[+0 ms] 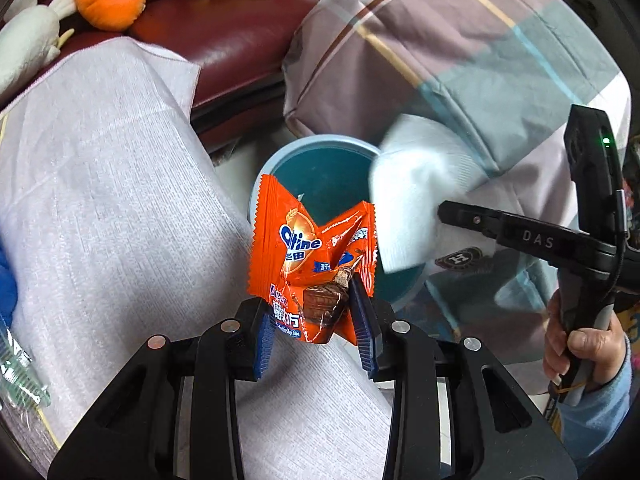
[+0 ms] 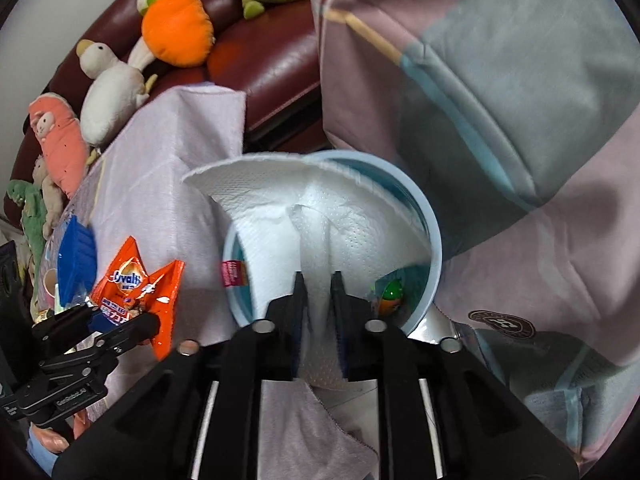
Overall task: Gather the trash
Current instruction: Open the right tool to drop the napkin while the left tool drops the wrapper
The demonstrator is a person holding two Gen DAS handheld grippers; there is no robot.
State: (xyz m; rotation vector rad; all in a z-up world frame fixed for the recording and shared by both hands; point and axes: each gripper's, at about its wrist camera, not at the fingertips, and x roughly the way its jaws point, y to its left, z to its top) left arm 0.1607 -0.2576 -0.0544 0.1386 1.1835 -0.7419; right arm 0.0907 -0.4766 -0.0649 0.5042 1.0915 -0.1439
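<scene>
My left gripper (image 1: 316, 320) is shut on an orange snack wrapper (image 1: 308, 256) and holds it up in front of a light blue bin (image 1: 320, 142). The wrapper also shows in the right wrist view (image 2: 138, 280), held by the left gripper (image 2: 120, 320). My right gripper (image 2: 318, 280) is shut on a white paper towel (image 2: 320, 216) that hangs over the bin's mouth (image 2: 436, 248). In the left wrist view the towel (image 1: 416, 184) is blurred over the bin's right rim, held by the right gripper (image 1: 444, 210). A small orange and green piece of trash (image 2: 390, 294) lies inside the bin.
A pale lilac cloth (image 1: 100, 184) covers the surface on the left. A plaid quilt (image 2: 500, 100) lies to the right of the bin. A dark red sofa (image 2: 272, 56) with plush toys (image 2: 176, 32) stands behind. A blue object (image 2: 76, 260) lies at the far left.
</scene>
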